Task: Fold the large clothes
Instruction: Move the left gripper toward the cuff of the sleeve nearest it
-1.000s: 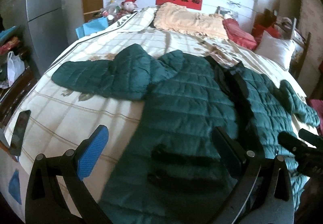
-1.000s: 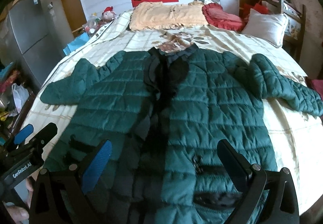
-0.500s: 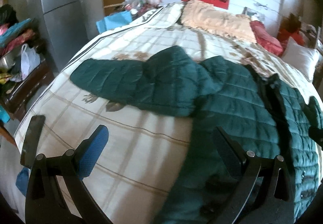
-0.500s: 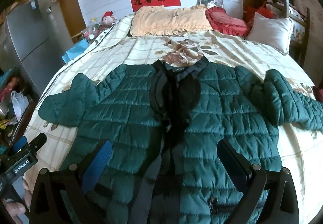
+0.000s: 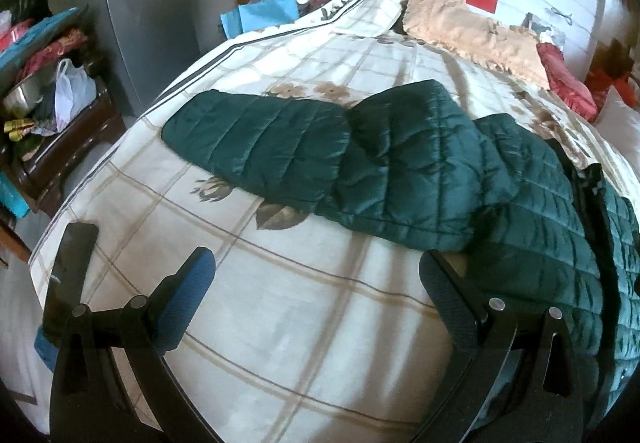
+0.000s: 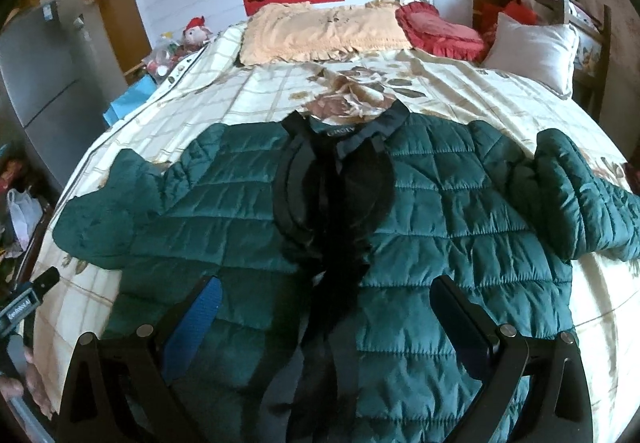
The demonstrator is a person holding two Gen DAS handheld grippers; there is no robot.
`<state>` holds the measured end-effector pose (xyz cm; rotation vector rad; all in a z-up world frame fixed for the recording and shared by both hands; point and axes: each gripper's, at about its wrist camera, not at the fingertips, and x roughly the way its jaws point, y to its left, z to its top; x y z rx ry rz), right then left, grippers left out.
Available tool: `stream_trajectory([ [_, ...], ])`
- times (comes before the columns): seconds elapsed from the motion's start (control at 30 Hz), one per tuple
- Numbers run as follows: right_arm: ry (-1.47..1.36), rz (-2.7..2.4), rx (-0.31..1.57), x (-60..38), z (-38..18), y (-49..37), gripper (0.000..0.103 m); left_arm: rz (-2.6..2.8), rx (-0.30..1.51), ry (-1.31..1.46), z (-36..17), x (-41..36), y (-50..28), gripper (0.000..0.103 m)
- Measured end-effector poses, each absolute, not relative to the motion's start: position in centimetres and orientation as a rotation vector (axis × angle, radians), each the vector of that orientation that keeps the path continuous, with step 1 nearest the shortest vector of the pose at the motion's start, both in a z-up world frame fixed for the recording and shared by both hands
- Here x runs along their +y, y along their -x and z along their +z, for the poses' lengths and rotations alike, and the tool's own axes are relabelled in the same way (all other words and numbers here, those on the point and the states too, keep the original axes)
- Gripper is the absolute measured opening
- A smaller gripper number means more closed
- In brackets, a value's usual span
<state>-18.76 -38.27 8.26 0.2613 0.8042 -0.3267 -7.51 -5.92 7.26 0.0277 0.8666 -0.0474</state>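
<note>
One green quilted jacket point(image 6: 440, 227) lies front-up, spread across the bed point(image 6: 256, 99), collar toward the pillows point(image 6: 320, 31), dark lining showing down the open middle. Both sleeves stretched out to the sides; its one sleeve point(image 5: 280, 147) lies flat on the checked cover in left wrist view. Left gripper point(image 5: 316, 275) hovers over bare cover just beside jacket's edge, jaws spread wide, holding nothing. Right gripper point(image 6: 324, 299) above jacket's lower front, jaws spread too, empty. Fridge point(image 5: 144, 11) w/ cluttered stand beside the bed.
</note>
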Motion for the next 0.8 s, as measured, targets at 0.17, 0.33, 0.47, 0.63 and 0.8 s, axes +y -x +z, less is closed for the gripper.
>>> stream_trajectory([
  [0.17,-0.253,-0.325,0.815,-38.4,7.8,18.5,0.103,-0.029,0.877,-0.015,6.7,-4.7,6.3,0.102],
  [0.33,-0.239,-0.315,0.822,-38.1,7.5,18.4,0.103,0.004,0.874,-0.005,6.4,-3.3,5.0,0.102],
  [0.47,-0.236,-0.307,0.828,-38.0,7.5,18.5,0.103,0.032,0.873,0.006,5.8,-1.7,3.6,0.102],
  [0.63,-0.239,-0.307,0.831,-38.0,7.5,18.5,0.103,0.084,0.899,0.106,4.9,1.5,1.4,0.102],
  [0.8,-0.228,-0.301,0.846,-37.5,7.3,18.5,0.103,0.115,0.901,0.132,4.6,2.9,-0.3,0.102],
])
